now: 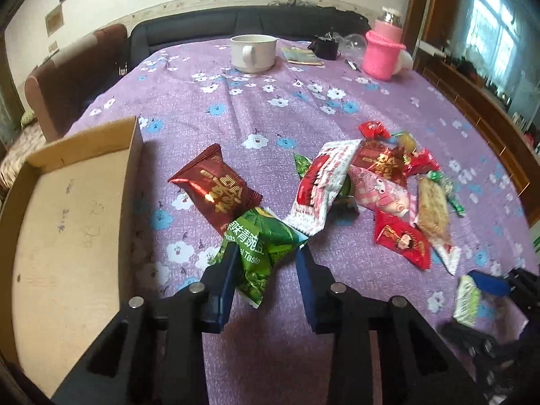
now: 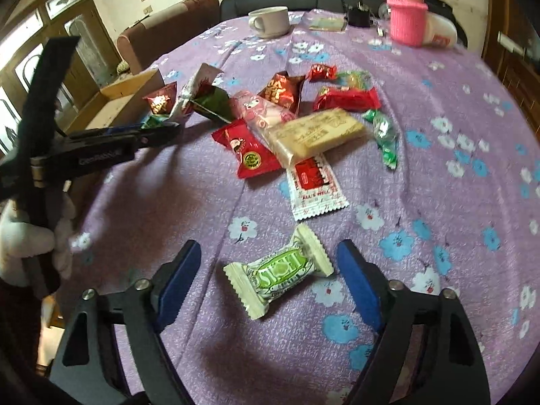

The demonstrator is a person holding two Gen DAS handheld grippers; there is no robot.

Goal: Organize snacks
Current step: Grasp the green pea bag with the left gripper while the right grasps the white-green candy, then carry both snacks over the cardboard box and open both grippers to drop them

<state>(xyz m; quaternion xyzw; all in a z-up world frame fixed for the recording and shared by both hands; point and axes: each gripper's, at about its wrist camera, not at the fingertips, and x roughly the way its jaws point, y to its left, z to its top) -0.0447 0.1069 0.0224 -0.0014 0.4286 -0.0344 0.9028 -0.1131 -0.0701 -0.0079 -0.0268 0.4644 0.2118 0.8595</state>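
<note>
My left gripper [image 1: 266,253] has its blue fingers on either side of a green pea snack packet [image 1: 261,246], which lies on the purple cloth; whether the jaws press it is unclear. A dark red packet [image 1: 216,185] lies just beyond it. A pile of several snack packets [image 1: 378,182] lies to the right. The cardboard box [image 1: 67,216] stands empty at the left. My right gripper [image 2: 270,260] is open around a small white-and-green candy [image 2: 280,270] on the cloth. The left gripper also shows in the right wrist view [image 2: 158,128], beside the box [image 2: 125,101].
A white mug [image 1: 253,52], a pink knitted bottle [image 1: 383,50], a dark small object [image 1: 325,47] and a booklet [image 1: 302,55] stand at the table's far edge. A brown chair [image 1: 77,74] and a dark sofa [image 1: 236,22] lie beyond the table.
</note>
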